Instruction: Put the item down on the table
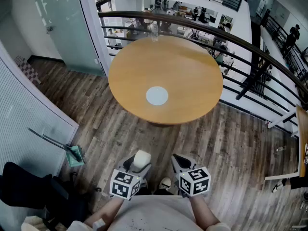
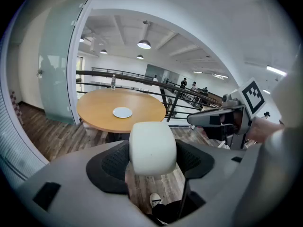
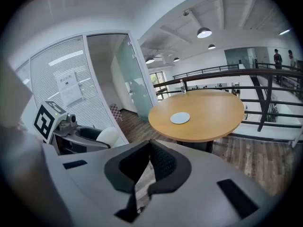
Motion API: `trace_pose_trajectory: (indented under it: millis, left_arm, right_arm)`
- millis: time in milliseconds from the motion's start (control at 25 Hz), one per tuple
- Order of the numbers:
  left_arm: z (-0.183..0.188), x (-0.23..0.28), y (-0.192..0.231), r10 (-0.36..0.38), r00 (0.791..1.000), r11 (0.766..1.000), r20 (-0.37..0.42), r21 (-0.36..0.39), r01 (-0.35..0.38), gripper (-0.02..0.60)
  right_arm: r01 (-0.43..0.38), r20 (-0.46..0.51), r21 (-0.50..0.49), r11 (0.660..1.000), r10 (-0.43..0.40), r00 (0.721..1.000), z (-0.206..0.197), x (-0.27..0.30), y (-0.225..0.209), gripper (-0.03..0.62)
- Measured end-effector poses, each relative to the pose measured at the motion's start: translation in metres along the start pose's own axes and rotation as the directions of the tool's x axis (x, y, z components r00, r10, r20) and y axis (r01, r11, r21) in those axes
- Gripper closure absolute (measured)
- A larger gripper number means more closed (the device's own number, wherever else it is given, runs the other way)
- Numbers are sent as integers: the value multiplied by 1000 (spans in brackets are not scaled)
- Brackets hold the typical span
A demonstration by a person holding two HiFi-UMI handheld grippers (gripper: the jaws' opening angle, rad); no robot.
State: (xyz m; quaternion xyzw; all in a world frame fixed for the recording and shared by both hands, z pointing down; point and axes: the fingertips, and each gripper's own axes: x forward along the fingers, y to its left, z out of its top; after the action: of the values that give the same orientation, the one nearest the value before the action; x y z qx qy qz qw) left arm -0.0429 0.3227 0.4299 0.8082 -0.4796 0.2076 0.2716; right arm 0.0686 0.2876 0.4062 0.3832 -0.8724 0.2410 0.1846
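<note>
A white rounded block (image 2: 152,147) sits between the black pads of my left gripper (image 2: 152,161), which is shut on it. In the head view the block (image 1: 141,160) and left gripper (image 1: 139,164) are low, close to my body, over the wooden floor. My right gripper (image 1: 180,161) is beside it; its pads meet with nothing between them (image 3: 147,167). The round wooden table (image 1: 183,61) stands ahead, apart from both grippers, with a flat white disc (image 1: 157,96) on it. The right gripper view also shows the held block (image 3: 108,136) at left.
A clear bottle (image 1: 154,31) stands at the table's far edge. A dark railing (image 1: 250,47) curves behind the table over a lower floor. A glass door (image 1: 62,23) and a white slatted wall (image 1: 24,114) are at left, with a green dustpan (image 1: 73,154) and a black chair (image 1: 29,189).
</note>
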Motion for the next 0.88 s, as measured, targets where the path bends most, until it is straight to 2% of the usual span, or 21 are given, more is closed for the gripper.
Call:
trace_pose_trajectory:
  millis: [880]
  left_arm:
    - [-7, -7, 1, -1, 1000, 1000, -6, -8, 1, 264]
  right_arm:
    - [26, 0, 33, 999, -26, 1000, -9, 0, 1, 569]
